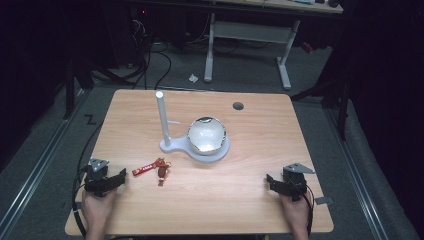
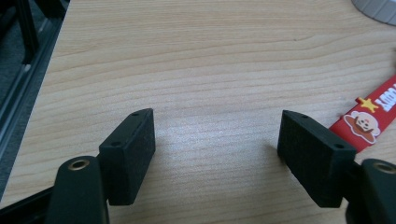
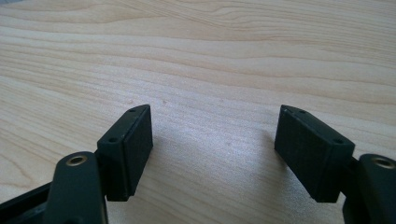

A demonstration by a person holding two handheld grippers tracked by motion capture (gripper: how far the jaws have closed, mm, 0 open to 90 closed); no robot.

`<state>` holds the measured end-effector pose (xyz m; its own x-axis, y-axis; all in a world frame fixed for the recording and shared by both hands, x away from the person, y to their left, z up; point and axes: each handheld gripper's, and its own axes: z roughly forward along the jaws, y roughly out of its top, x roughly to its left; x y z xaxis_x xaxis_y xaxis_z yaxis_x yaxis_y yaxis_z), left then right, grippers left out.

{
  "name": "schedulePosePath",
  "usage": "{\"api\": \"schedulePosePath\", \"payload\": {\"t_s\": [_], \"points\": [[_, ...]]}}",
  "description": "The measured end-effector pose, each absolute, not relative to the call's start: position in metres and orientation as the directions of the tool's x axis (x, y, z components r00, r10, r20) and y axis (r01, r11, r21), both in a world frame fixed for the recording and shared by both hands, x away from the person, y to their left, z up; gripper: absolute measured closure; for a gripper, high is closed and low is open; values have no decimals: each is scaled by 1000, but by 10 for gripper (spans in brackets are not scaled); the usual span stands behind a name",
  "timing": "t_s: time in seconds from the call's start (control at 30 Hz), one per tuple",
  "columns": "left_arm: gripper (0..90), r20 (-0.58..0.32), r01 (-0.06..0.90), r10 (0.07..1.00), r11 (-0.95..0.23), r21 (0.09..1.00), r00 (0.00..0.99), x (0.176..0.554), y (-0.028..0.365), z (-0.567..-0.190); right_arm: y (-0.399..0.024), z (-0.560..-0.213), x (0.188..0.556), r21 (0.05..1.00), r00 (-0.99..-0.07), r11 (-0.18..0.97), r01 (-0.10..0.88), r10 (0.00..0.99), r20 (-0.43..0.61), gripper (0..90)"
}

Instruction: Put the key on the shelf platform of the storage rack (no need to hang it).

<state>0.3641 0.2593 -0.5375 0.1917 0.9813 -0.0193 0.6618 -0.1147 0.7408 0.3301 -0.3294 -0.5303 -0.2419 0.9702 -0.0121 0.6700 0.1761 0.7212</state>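
High view: wooden table, both hands at its near edge. Left gripper rests at near left, jaws apart with nothing between them; right gripper at near right, likewise parted and empty. The thing nearest the left gripper is a keychain with a red strap and a small dark red charm, lying flat on the table, just to the right of the left gripper's jaws and apart from them. Behind it, mid-table, a white stand with an upright post and a round base that carries a shiny bowl. Nothing hangs on the post. Left gripper view: the two black pads stand wide over bare wood; the strap's red end, with a cartoon print and a star, lies just beyond the right-hand pad, not touched. A grey edge of the stand's base shows at top right. Right gripper view: pads wide over bare wood, nothing near them. Judgement: work sits at its start; keychain not yet picked up. Still to come: the reach, the grasp, the lift, and probably carrying it to the stand.
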Motion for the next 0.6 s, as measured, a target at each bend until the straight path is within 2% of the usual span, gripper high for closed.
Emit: {"api": "schedulePosePath", "payload": {"t_s": [0.33, 0.5, 0.6], "points": [[268, -29, 663, 977, -120, 739, 209, 363, 260, -537, -329, -530, 330, 721, -242, 176, 670, 970, -13, 281], [268, -88, 664, 974, -74, 744, 208, 360, 265, -536, -329, -530, 330, 720, -243, 177, 670, 970, -13, 280], [260, -90, 663, 972, -78, 745, 215, 358, 266, -535, -329, -530, 330, 721, -242, 177, 670, 970, -13, 281]]}}
